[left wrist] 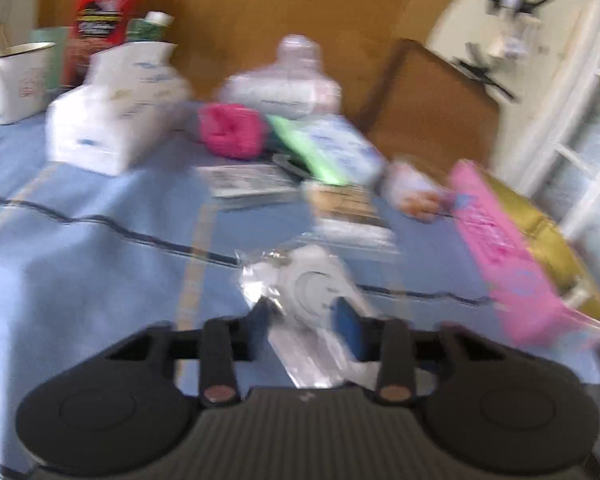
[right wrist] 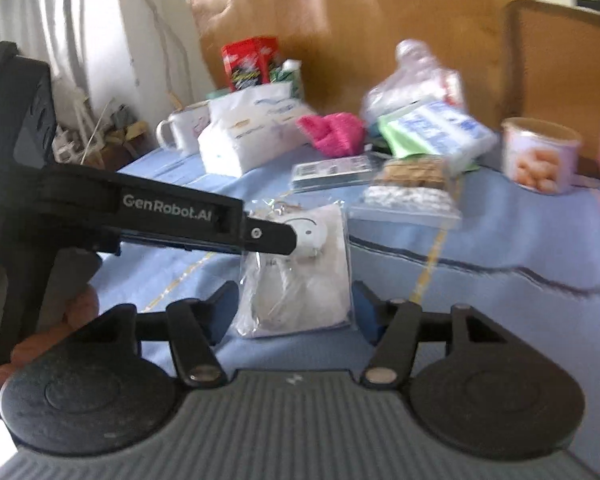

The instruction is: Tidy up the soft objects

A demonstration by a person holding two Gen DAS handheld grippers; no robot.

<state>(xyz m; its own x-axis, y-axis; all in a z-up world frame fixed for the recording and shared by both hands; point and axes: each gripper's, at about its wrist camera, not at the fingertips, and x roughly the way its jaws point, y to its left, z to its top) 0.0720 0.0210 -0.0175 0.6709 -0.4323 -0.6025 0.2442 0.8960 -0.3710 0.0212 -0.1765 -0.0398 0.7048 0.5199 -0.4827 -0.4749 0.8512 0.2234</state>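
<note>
The task's thing at this moment is a clear plastic packet (right wrist: 300, 272) containing a white soft toy with a small drawn face. It is suspended over the blue-covered tabletop (right wrist: 500, 248), close in front of both cameras, with its long axis running roughly top to bottom in the right wrist view.

Left claw (left wrist: 306, 314): closed on the packet. In the right wrist view its black finger enters from the left and ends at the packet's upper edge, over the toy's face. In the left wrist view the packet fills the gap between the blue pads (left wrist: 350, 330); blur prevents a firm reading, but the pads appear to press on it.

Right claw (right wrist: 296, 312): jaws apart. The lower part of the packet hangs between them, with a visible gap on each side; neither pad touches the plastic.

Governing relation: the packet lies directly ahead of the right claw and already inside its span, while the left claw holds the top end. The right claw is therefore placed for a grip on the lower half, across the short axis.

Other soft items, a pink cloth (right wrist: 332, 132) and a white tissue pack (right wrist: 244, 136), lie well apart at the far side of the tabletop.
</note>
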